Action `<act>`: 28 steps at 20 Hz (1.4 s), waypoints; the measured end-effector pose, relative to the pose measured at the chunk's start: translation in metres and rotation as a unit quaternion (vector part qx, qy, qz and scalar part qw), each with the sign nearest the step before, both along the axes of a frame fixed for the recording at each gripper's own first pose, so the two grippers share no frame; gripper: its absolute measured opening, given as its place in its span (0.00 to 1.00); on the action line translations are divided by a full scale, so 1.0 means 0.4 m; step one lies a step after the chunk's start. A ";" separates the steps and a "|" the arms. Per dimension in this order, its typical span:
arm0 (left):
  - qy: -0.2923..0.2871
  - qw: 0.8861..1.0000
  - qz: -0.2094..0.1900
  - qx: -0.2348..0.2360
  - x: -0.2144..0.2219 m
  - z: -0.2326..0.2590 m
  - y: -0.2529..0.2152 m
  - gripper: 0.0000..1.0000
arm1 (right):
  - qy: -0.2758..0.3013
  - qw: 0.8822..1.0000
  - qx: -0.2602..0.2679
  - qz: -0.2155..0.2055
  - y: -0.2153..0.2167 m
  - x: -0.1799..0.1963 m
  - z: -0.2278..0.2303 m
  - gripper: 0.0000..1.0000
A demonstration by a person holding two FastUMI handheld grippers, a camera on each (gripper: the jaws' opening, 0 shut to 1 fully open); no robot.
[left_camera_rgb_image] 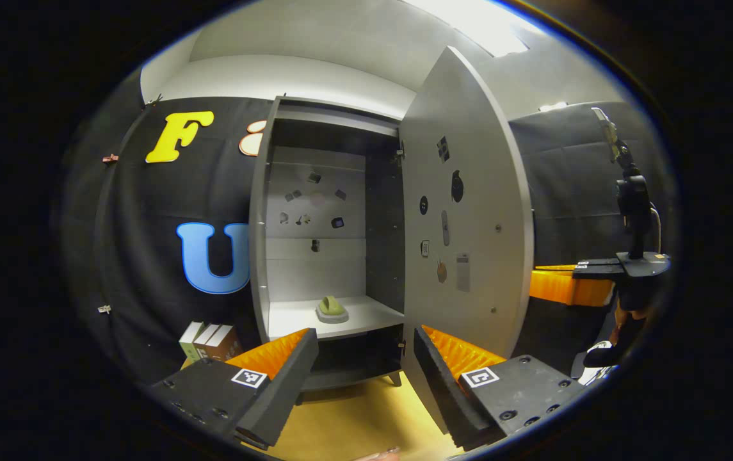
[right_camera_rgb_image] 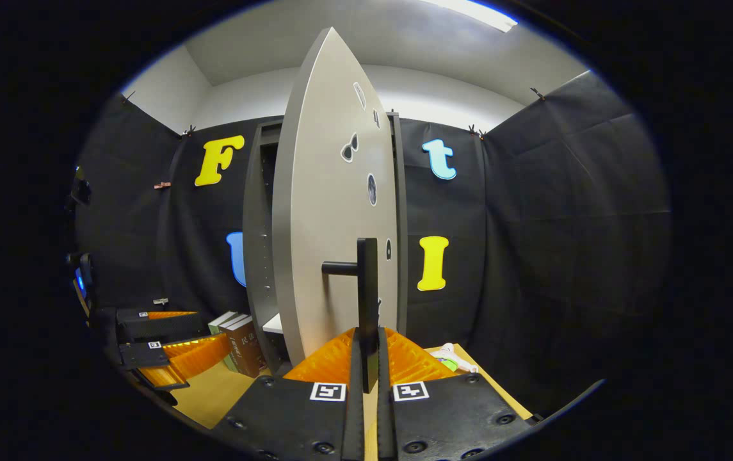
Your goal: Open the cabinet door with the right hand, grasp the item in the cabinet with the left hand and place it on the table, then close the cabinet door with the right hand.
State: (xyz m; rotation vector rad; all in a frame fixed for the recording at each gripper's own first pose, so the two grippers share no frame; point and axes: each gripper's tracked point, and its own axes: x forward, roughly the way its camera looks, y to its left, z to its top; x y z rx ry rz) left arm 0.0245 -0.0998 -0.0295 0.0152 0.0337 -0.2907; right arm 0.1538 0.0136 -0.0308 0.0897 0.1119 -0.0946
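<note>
Right up close in the right gripper view, the right gripper is seen with its jaws clamped on the lower end of the door handle, a dark upright bar standing off the outer face of the cabinet door. Both fingers are pressed against the bar from either side, with hardly any gap left. The door is swung well out from the cabinet, so it's viewed nearly edge-on. A few stickers can be made out on the door's face.

Over in the left gripper view, the left gripper is held in front of the open cabinet with its jaws spread wide and nothing between them. The item, a small greenish thing on a pale base, is seen sitting on the cabinet's lower shelf, roughly mid-shelf and well apart from the fingers. What exactly it is can't be told at this size. Small dark bits are stuck on the cabinet's back panel and on the door's inner face.

A few books are stood on the wooden desk just left of the cabinet. The left gripper is also picked up at the far left of the right gripper view, near those books.
</note>
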 end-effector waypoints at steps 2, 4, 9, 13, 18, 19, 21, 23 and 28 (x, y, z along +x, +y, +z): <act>0.001 1.000 -0.009 0.002 0.037 -0.005 -0.033 0.94 | 0.008 1.000 0.000 0.004 -0.014 -0.007 -0.008 0.12; 0.001 1.000 -0.012 0.006 0.075 -0.007 -0.057 0.95 | 0.004 1.000 0.004 0.010 -0.024 -0.005 -0.003 0.12; -0.003 1.000 -0.023 0.013 0.160 -0.003 -0.122 0.97 | -0.004 1.000 -0.010 0.015 -0.057 0.007 -0.002 0.12; 0.004 0.999 -0.032 0.010 0.222 -0.021 -0.150 0.94 | -0.005 0.999 -0.035 0.005 -0.100 0.003 0.000 0.07; 0.000 1.000 -0.004 0.028 0.315 -0.010 -0.111 0.94 | -0.004 1.000 -0.016 0.005 -0.110 -0.001 0.000 0.07; -0.005 0.999 0.008 0.031 0.337 0.003 -0.092 0.96 | -0.004 1.000 -0.021 0.007 -0.114 -0.002 -0.002 0.07; -0.005 1.000 0.016 0.025 0.389 0.020 -0.067 0.96 | 0.001 0.999 -0.031 0.009 -0.123 -0.009 -0.004 0.07; 0.001 1.000 0.024 0.017 0.440 0.036 -0.049 0.96 | 0.004 1.000 -0.026 0.016 -0.123 -0.026 -0.010 0.16; 0.029 0.998 0.063 0.000 0.588 0.050 0.014 0.97 | 0.017 0.997 -0.054 -0.052 -0.219 -0.051 -0.029 0.19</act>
